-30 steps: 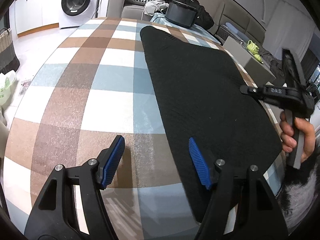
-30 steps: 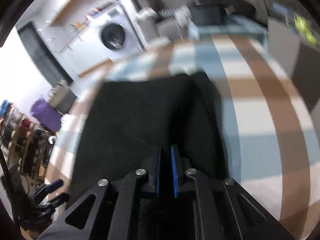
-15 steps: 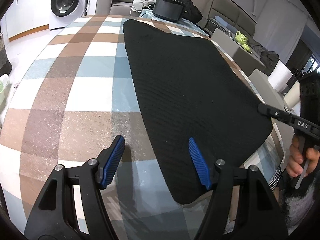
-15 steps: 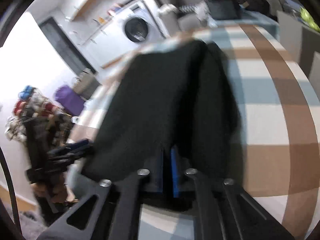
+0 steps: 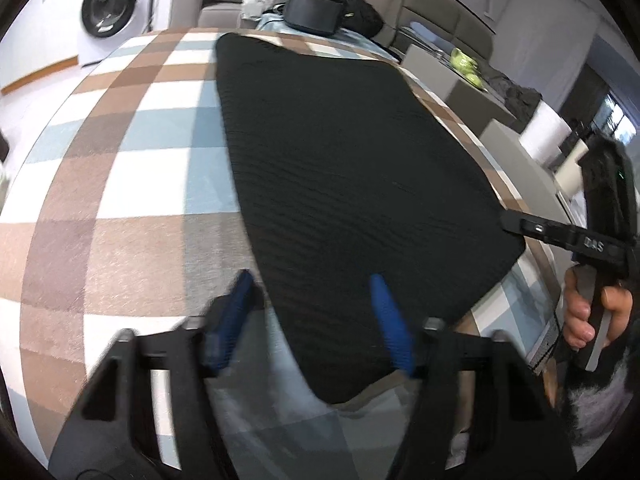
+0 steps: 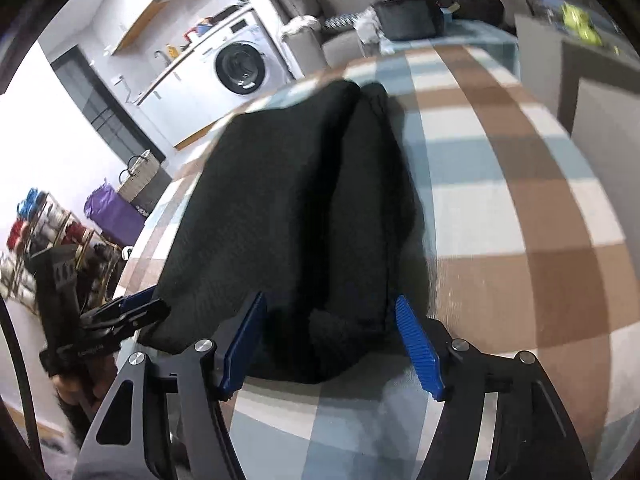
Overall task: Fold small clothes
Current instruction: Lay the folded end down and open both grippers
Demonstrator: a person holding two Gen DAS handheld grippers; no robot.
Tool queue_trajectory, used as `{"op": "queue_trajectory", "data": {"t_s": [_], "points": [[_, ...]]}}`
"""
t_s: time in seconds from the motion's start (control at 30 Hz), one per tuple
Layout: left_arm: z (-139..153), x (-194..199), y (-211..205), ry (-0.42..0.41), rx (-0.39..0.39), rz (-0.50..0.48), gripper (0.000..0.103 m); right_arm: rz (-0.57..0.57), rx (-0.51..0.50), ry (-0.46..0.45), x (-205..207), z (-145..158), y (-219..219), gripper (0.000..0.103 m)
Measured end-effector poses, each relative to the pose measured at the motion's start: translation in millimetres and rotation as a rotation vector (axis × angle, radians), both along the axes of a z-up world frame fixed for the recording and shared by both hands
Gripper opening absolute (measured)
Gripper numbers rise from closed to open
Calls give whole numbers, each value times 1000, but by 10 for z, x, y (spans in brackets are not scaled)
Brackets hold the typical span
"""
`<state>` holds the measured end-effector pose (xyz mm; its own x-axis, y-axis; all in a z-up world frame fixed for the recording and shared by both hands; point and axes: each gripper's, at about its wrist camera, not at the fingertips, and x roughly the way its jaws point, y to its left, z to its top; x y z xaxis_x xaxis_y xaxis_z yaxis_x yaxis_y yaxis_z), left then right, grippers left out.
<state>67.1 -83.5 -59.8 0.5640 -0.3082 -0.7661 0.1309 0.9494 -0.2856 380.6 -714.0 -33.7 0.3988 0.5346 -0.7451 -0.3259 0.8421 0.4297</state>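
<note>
A black knitted garment (image 5: 340,184) lies flat on the checked tablecloth (image 5: 132,184), reaching from the near edge to the far end. My left gripper (image 5: 312,316) is open just above its near left corner, its fingers straddling the left edge. My right gripper (image 6: 336,340) is open at the garment's near right corner (image 6: 304,208), with the cloth lying between its blue pads (image 6: 418,346). In the left wrist view the right gripper (image 5: 560,236) shows at the right edge of the table, held by a hand.
A washing machine (image 5: 108,12) stands beyond the table's far left. A black box (image 5: 314,12) and dark clothes lie on a sofa behind the table. A grey side table (image 5: 452,80) with a yellow-green object stands at the right. A shoe rack (image 6: 44,236) is at the left.
My right gripper was shut on the garment's edge and has opened, letting the cloth drop onto the table. The garment now lies flat. My left gripper has drifted slightly toward the near corner.
</note>
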Motion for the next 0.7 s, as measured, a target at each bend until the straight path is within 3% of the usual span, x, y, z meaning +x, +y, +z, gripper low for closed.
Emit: {"op": "queue_trajectory", "data": {"t_s": [0.03, 0.07, 0.13, 0.17, 0.27, 0.7], "points": [[5, -1, -23, -7, 22, 4, 37, 6, -5, 7, 16, -41, 35, 68], [5, 11, -35, -12, 43, 9, 28, 11, -10, 12, -19, -66, 67, 63], [1, 55, 7, -11, 35, 18, 22, 16, -16, -2, -49, -85, 132, 51], [-1, 69, 35, -9, 27, 24, 21, 23, -13, 6, -62, -99, 156, 45], [-13, 161, 148, -8, 12, 57, 21, 22, -8, -7, -65, -106, 225, 41], [50, 755, 318, -43, 117, 133, 21, -11, -38, -64, 287, -110, 646, 41]]}}
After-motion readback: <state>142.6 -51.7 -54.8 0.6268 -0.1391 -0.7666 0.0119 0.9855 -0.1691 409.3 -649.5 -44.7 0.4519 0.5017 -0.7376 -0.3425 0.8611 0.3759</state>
